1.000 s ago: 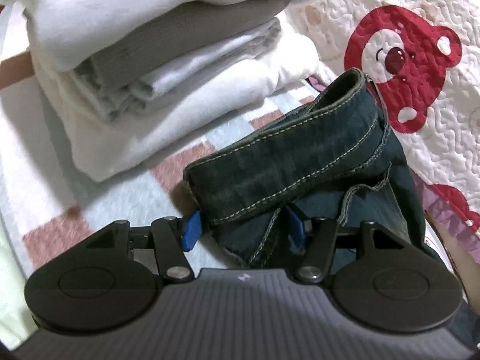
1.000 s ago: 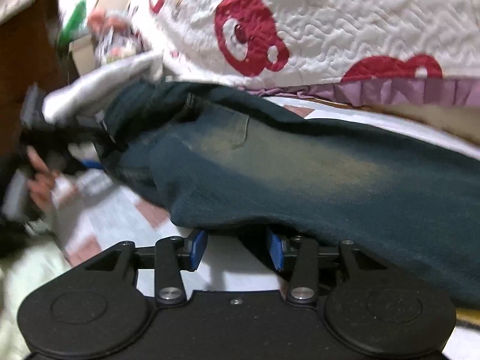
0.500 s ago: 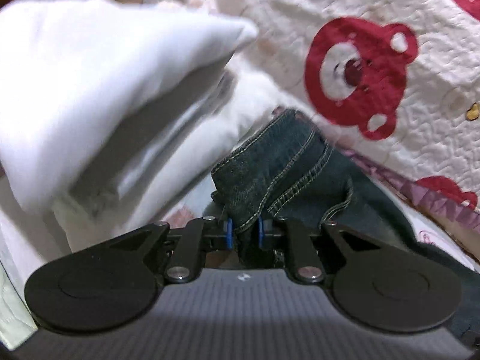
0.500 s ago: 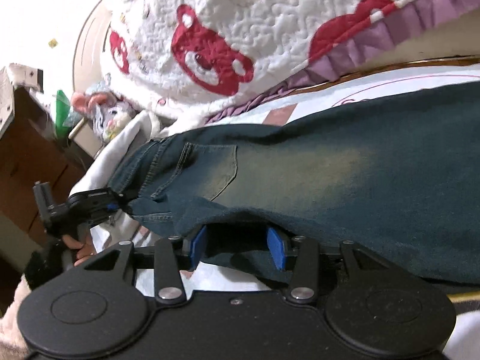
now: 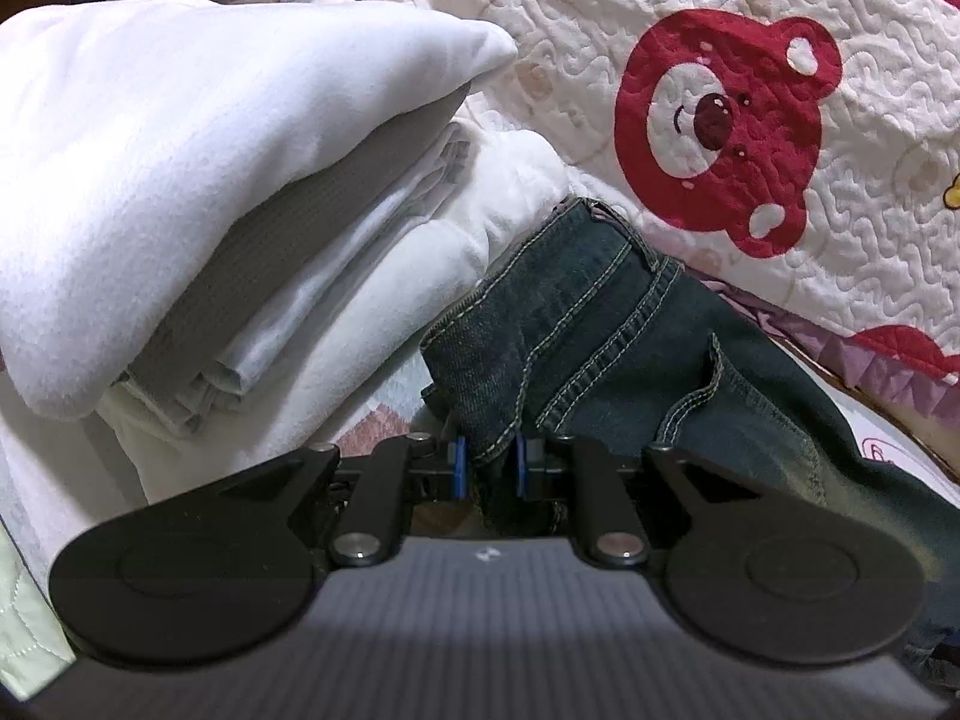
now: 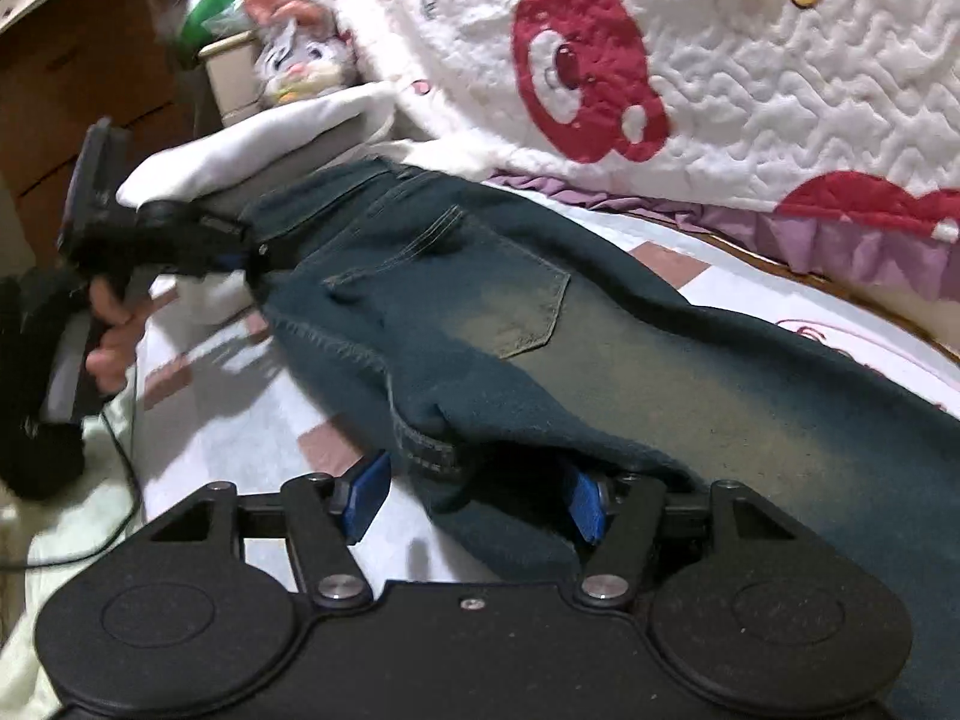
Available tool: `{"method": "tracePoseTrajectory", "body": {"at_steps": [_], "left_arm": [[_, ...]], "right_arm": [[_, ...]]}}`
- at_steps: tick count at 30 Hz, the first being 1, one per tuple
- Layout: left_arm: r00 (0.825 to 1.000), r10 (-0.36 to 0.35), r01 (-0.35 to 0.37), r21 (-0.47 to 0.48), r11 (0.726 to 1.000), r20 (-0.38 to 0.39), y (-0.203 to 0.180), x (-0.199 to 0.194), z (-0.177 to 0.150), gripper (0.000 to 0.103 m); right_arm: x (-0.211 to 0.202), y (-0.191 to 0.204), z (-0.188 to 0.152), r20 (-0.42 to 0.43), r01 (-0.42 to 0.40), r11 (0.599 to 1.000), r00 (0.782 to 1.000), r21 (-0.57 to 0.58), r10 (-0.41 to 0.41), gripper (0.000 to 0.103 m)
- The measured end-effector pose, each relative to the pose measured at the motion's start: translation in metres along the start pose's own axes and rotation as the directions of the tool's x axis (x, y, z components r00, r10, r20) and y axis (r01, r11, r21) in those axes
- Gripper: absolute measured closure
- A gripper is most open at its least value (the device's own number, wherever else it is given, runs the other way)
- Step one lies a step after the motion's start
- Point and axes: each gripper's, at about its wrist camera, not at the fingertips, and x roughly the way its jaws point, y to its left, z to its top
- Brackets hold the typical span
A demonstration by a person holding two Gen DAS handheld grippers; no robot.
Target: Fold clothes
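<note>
On my left a stack of folded white and grey clothes (image 5: 240,192) sits on the bed, its lower edge just beside the waistband of the dark blue denim jeans (image 5: 600,324). My left hand-held gripper (image 5: 487,465) is clamped on that waistband, the blue pads (image 5: 459,468) pressed close on either side of a bunched fold of denim. From my right wrist view I can see the same left hand-held gripper (image 6: 240,255) out at the far end, pinching the waist, with my left hand (image 6: 111,330) wrapped round its handle. The jeans (image 6: 600,348) stretch from there across the white and pink checked bed cover (image 6: 240,420) (back pocket facing up, with a faded patch running down the leg). My right hand-held gripper (image 6: 474,501) has its blue pads spread wide, and a fold of the denim near the crotch seam lies between them without being squeezed. Behind the jeans hangs a white quilted blanket with red bear faces (image 6: 750,60), and a plush toy (image 6: 300,60) rests beyond the stack
</note>
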Motion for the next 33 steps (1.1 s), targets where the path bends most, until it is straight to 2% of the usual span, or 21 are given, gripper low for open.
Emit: {"method": "tracePoseTrajectory", "body": {"at_steps": [6,7,8,9,10,13,15,18,20,23,26,30,33], "left_arm": [[1.000,0.003,-0.003,0.008,1.000,-0.002,-0.001,0.002,0.000,0.089],[1.000,0.004,-0.004,0.009,1.000,-0.003,-0.001,0.002,0.000,0.089],[1.000,0.004,-0.004,0.010,1.000,-0.003,-0.001,0.002,-0.001,0.089],[1.000,0.005,-0.005,0.012,1.000,-0.003,-0.001,0.003,-0.001,0.089],[1.000,0.006,-0.005,0.013,1.000,-0.004,-0.001,0.003,-0.001,0.089],[1.000,-0.002,0.002,-0.005,1.000,-0.002,0.002,0.001,0.003,0.089],[1.000,-0.010,0.010,-0.027,1.000,-0.007,0.006,0.001,0.005,0.089],[0.999,-0.009,0.007,-0.048,0.999,-0.031,0.008,0.003,0.003,0.088],[0.999,0.005,-0.007,-0.044,0.999,-0.041,0.007,0.004,0.001,0.086],[0.999,0.009,-0.012,-0.065,0.998,-0.045,0.011,0.002,0.003,0.079],[0.999,0.002,-0.007,-0.085,0.996,-0.051,0.013,-0.001,0.005,0.078],[0.999,0.007,-0.010,-0.058,0.998,-0.050,0.008,-0.006,0.004,0.078],[0.998,0.018,-0.020,-0.037,0.999,-0.053,0.006,-0.006,0.002,0.078]], "right_arm": [[0.012,0.003,0.002,-0.029,-0.046,0.999,0.999,-0.009,0.046,0.037],[0.014,0.004,0.003,-0.034,-0.054,0.999,0.998,-0.011,0.053,0.041],[0.016,0.004,0.003,-0.038,-0.061,0.998,0.997,-0.012,0.061,0.066],[0.018,0.005,0.004,-0.043,-0.069,0.998,0.997,-0.014,0.068,0.083],[0.016,0.003,0.006,-0.049,-0.090,0.996,0.995,0.001,0.090,0.088],[-0.012,-0.009,0.007,0.007,-0.235,0.965,0.972,0.118,0.236,0.088],[-0.022,-0.019,-0.002,0.038,-0.263,0.944,0.965,0.202,0.260,0.088],[-0.011,-0.014,-0.022,-0.064,-0.220,0.960,0.970,0.171,0.234,0.088],[-0.006,-0.004,-0.027,-0.091,-0.190,0.975,0.975,0.114,0.201,0.088],[-0.007,0.003,-0.025,-0.105,-0.167,0.984,0.979,0.056,0.173,0.088],[-0.009,0.009,-0.023,-0.116,-0.146,0.989,0.983,0.001,0.145,0.088],[-0.005,0.017,-0.023,-0.132,-0.104,0.993,0.987,-0.052,0.096,0.087],[-0.008,0.023,-0.018,-0.136,-0.064,0.997,0.989,-0.040,0.058,0.086]]}}
